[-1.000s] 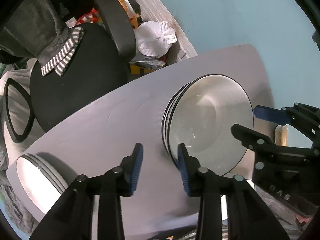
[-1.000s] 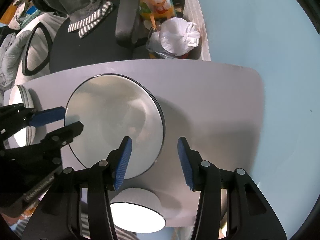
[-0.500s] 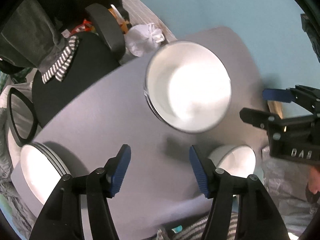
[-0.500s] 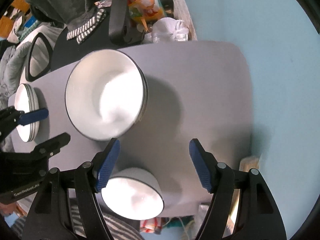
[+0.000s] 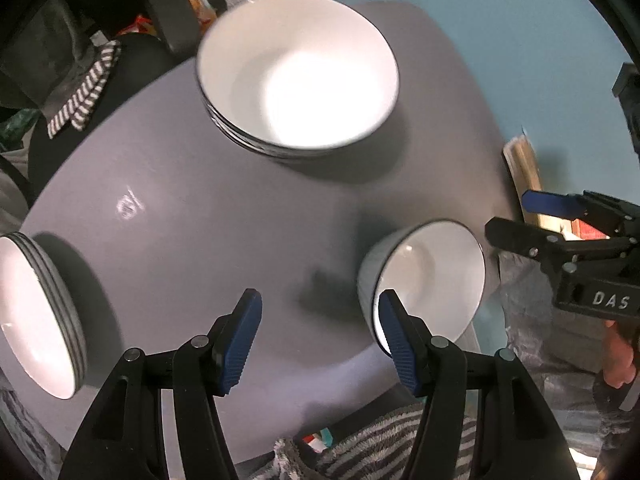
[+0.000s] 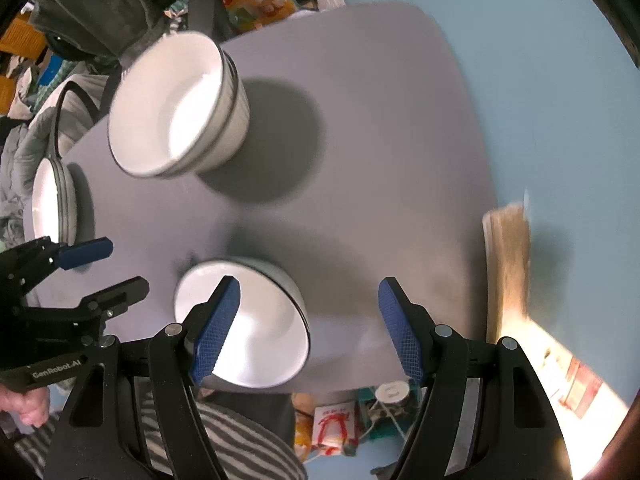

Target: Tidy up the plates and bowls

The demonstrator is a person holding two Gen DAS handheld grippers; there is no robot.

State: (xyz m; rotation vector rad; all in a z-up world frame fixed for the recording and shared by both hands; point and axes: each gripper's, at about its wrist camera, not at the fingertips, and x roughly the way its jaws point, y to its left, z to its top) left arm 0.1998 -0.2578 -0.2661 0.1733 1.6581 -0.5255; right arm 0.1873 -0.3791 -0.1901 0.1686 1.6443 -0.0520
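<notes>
Left wrist view: your left gripper [image 5: 320, 336] and right gripper [image 5: 516, 216] hang spread and empty above the grey table [image 5: 224, 216], leaving the nested bowls [image 5: 298, 72] far, single bowl [image 5: 428, 280] near-right, plates [image 5: 36, 312] left.

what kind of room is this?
Likely a cluttered home room, not a lab: a grey table with stacked bowls, an office chair draped with clothes, bags and boxes on a blue floor.
</notes>
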